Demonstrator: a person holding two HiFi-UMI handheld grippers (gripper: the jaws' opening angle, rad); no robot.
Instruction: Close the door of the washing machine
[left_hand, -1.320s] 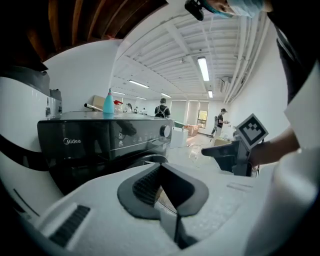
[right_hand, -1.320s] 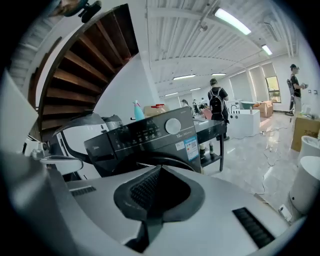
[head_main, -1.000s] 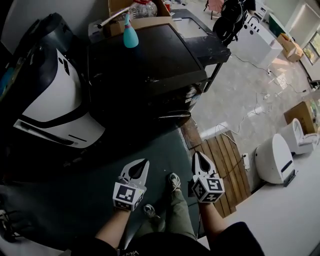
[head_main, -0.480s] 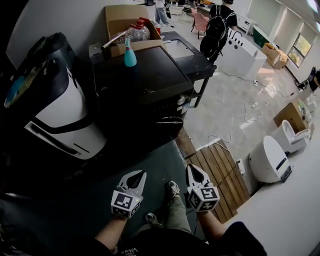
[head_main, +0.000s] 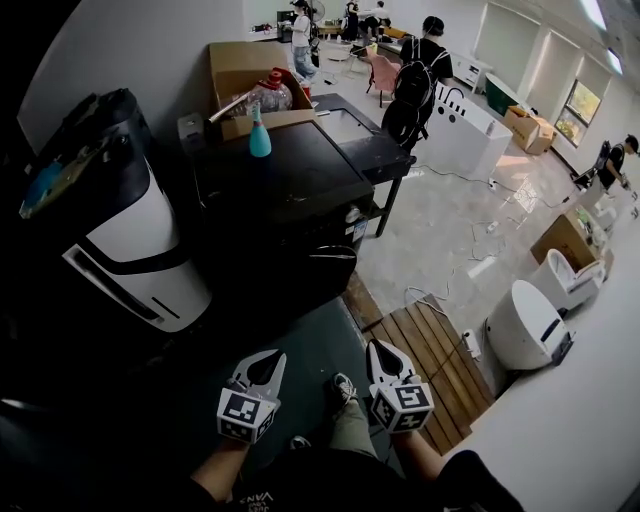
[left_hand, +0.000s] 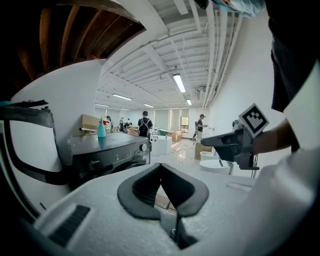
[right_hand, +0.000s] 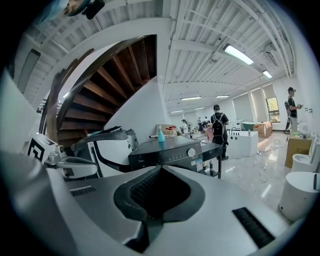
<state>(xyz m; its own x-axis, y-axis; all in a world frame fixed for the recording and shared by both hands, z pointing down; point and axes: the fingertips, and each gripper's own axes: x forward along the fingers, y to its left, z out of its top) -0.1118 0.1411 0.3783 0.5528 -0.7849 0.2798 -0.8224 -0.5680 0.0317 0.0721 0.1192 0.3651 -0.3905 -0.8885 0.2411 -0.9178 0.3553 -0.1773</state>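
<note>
Head view steeply down, gripper views near level (set low), all sharing the washing machine (head_main: 290, 190)

Teal bottle (head_main: 260, 137) (upright) on washing machine (head_main: 300, 185).

Left claw (head_main: 274, 358), right claw (head_main: 375, 348), both shut, before black washing machine (head_main: 285, 180)

Left tool (head_main: 262, 367) and right tool (head_main: 385, 357) side by side, jaws together, both empty.
</note>
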